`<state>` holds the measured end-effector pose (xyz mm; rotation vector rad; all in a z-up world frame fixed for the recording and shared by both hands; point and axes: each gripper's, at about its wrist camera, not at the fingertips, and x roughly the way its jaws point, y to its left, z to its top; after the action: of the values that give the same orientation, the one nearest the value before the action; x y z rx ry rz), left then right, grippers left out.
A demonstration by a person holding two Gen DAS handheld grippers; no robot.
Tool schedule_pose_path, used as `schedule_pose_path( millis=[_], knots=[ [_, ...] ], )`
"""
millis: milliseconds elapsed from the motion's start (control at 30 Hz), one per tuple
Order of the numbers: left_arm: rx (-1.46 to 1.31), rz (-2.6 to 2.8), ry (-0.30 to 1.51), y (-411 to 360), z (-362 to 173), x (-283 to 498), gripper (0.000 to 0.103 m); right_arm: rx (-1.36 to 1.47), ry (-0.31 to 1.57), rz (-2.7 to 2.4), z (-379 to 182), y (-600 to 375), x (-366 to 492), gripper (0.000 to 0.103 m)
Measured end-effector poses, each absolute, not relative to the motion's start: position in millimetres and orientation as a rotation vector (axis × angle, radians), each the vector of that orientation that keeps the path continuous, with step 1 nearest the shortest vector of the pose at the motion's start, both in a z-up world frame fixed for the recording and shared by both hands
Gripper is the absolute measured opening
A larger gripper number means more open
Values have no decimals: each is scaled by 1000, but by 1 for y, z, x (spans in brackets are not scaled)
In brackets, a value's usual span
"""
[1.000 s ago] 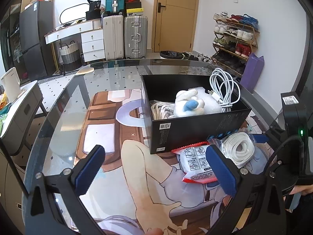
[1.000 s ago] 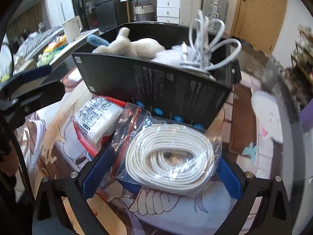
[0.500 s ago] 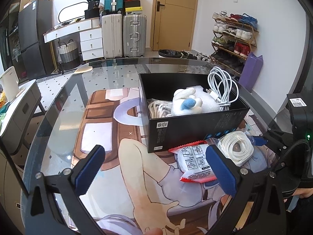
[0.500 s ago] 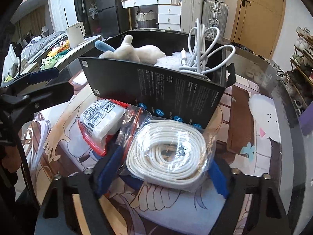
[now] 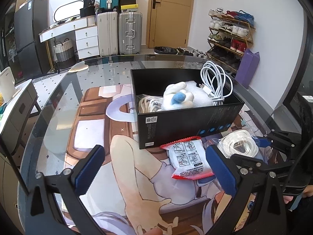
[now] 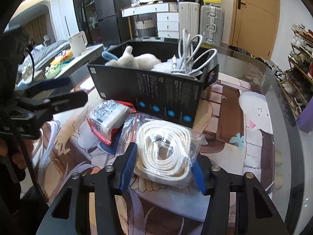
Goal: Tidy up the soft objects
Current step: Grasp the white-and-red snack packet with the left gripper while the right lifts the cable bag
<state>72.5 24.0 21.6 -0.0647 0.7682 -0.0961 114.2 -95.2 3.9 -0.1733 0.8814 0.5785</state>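
Note:
A black box on the glass table holds a white plush toy, a white cable bundle and a bagged cord. In front of it lie a red-edged white packet and a bagged coil of white rope. My right gripper is shut on the rope bag, just above the mat. My left gripper is open and empty, left of the packet.
An anime-print mat covers the glass table. Suitcases, drawers and a door stand behind. A shoe rack is at the right. A side counter with a kettle is at the left.
My right gripper has closed its fingers onto the bagged rope coil and lifted it slightly. My left gripper stayed open and shifted only a little.

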Motion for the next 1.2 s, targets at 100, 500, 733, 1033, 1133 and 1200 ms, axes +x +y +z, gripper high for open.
schedule_pose_path(
  millis=[100,500,733,1033,1133,1200],
  knots=[
    [-63,-102,777,22,19,73,103,-167,872,568,6,-99,113,51],
    [-54,-123,840,7,4,77,103,-89,840,546,23,-132,105,51],
    [-56,-109,880,-3,-6,82,103,-88,828,546,27,-134,102,51],
    [-6,-135,912,-15,-13,85,93,-92,823,553,30,-131,101,51],
    [6,-165,920,-20,-14,85,74,-94,819,555,31,-129,101,51],
    [21,-160,909,-22,-13,83,57,-95,817,558,33,-129,100,51]
  ],
)
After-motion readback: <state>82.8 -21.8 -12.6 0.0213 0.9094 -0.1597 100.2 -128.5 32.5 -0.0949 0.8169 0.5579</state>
